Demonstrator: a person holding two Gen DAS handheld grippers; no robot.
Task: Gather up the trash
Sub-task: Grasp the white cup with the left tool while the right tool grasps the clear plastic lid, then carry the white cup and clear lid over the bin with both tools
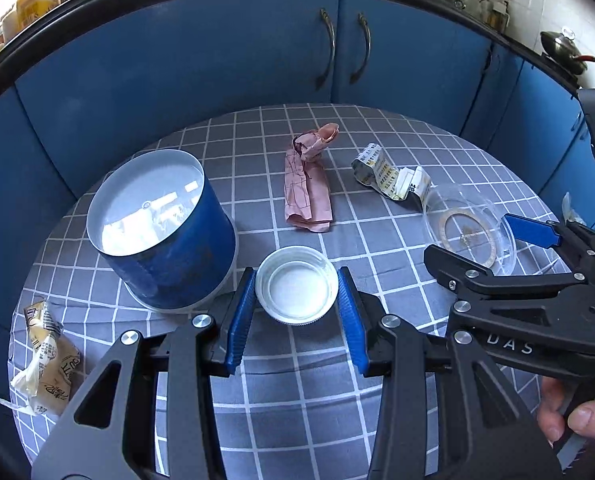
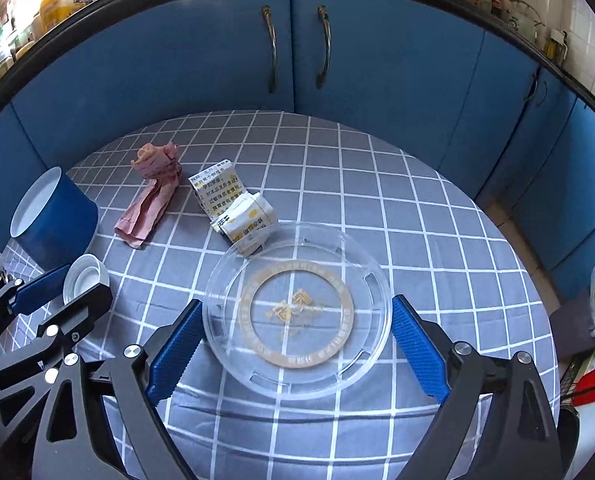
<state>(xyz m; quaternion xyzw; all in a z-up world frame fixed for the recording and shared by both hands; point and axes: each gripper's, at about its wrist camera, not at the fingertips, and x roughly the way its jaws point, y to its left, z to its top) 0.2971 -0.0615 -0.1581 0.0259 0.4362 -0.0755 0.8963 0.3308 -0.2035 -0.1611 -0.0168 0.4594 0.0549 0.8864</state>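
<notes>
The left wrist view alone shows a crumpled snack wrapper (image 1: 47, 354) at the near left edge of the table (image 1: 377, 280) and a thumb (image 1: 577, 420) on the right gripper's handle; the right wrist view alone shows the full clear plastic lid (image 2: 297, 308), printed with a gold ring, lying flat. The left gripper (image 1: 297, 300) is clamped on a white screw cap (image 1: 296, 286), open side up, beside the blue bin (image 1: 165, 236). The right gripper (image 2: 297, 344) stands open around the clear lid, pads apart from its rim.
</notes>
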